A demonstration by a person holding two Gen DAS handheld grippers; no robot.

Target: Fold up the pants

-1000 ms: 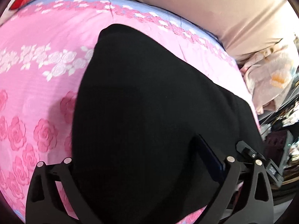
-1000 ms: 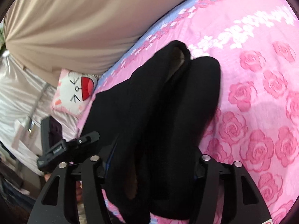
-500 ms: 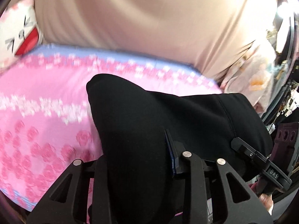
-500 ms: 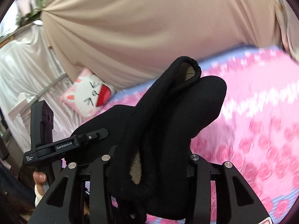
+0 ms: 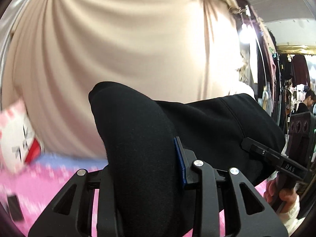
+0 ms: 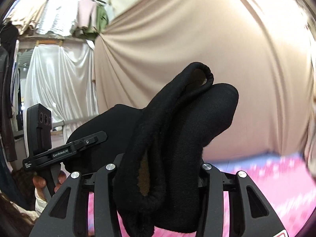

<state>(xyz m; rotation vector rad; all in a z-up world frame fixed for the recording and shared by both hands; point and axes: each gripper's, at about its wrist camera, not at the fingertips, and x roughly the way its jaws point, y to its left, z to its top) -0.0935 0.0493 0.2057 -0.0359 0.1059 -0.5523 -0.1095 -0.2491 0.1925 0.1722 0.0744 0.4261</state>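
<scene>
Left gripper (image 5: 144, 169) is clamped narrow on a thick fold of the black fleece-lined pants (image 5: 138, 138); fabric fills the gap between both fingers, blue pad (image 5: 178, 158) pressed into it. Right gripper (image 6: 158, 169) is closed on another bunch of the same pants (image 6: 177, 138), at a wider gap because of the bulk; tan fleece lining shows in the open cuff there.

Pants hang in the air between the two grippers, above the pink rose-print bed sheet (image 5: 39, 177), which sits low in both views and is motion-blurred.

Around, relative to the pants:
- Behind: beige draped curtain (image 5: 118, 49) fills most of both views.
- Lower left of them in left wrist view: white cat-face pillow with red patch (image 5: 17, 134), blurred.
- Right of them in that view: right gripper's side with camera block, held by a hand (image 5: 280, 193); beyond it clothing racks and a person (image 5: 305, 102) in the background.
- Left of them in right wrist view: the other gripper's side, hand (image 6: 41, 181) on its grip, white satin drape (image 6: 59, 79) behind.

Pants block the centre of both cameras.

Writing: "GenRobot.AI" on the left gripper's finger in the right wrist view; "DAS" on the right gripper's finger in the left wrist view. Smaller print is unreadable.
</scene>
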